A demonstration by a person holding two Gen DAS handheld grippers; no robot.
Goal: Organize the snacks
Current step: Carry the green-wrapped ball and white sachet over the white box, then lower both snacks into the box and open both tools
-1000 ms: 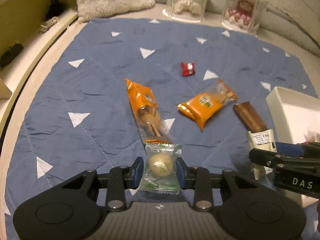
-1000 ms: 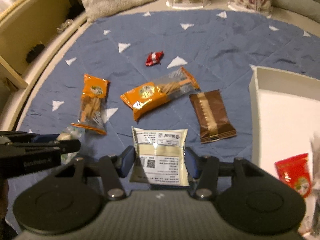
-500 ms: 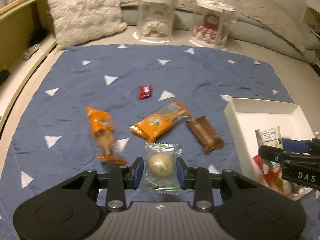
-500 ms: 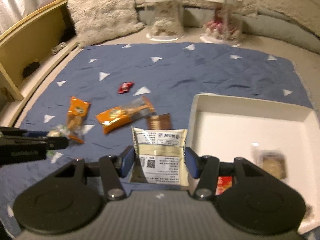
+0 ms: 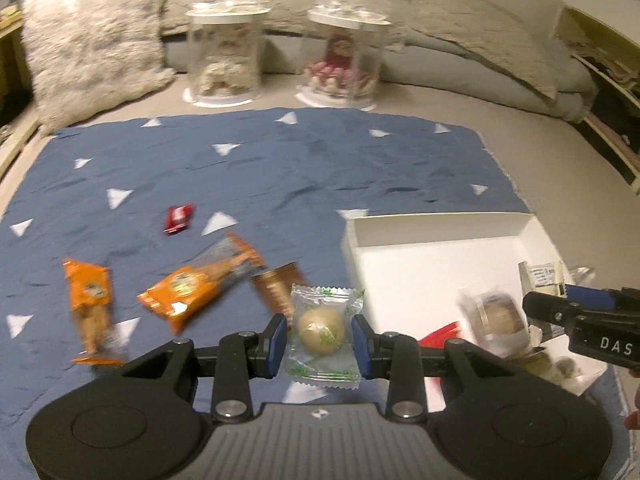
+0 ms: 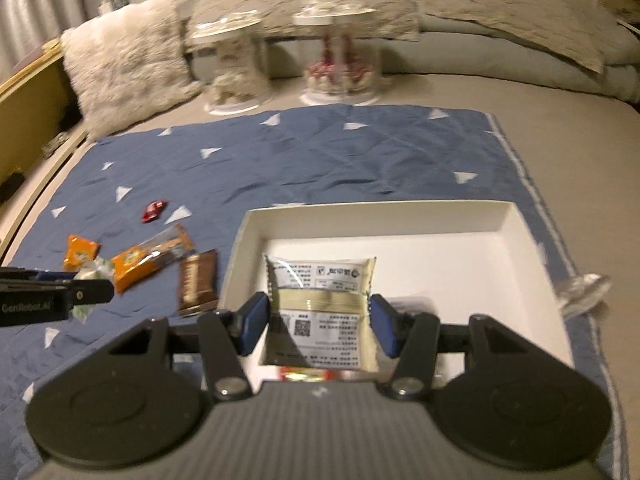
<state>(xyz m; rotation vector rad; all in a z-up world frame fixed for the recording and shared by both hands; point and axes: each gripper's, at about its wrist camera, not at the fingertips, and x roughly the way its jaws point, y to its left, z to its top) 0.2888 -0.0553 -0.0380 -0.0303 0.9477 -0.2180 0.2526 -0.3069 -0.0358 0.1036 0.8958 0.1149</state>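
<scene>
**Both snacks carried across to the box**

Over the last second I've swung both hands from the scattered snacks toward the white box (image 6: 516, 220). A second ago my right view looked down on the blue mat (image 6: 360, 152) with the box only at its edge; now the box fills the middle of that view and my packet hangs over its near part. The left view has followed, so the box wall now sits just beside my held sweet. I judge the carry nearly done, with the drop-off next.

The right gripper (image 6: 320, 318) is partly open around the white printed packet (image 6: 320, 304), pads at its side edges; whether they still press I cannot tell through the blur. The left gripper (image 5: 320, 338) is closed tight on the green-trimmed wrapped sweet (image 5: 322, 330), which is still over the mat, short of the box.

Both grippers point steeply down and forward. Two wrapped items and something red already lie in the box's near corner. Two orange packs (image 5: 200, 284), a brown bar (image 6: 198, 280) and a small red candy (image 5: 179, 218) are still on the mat.
</scene>
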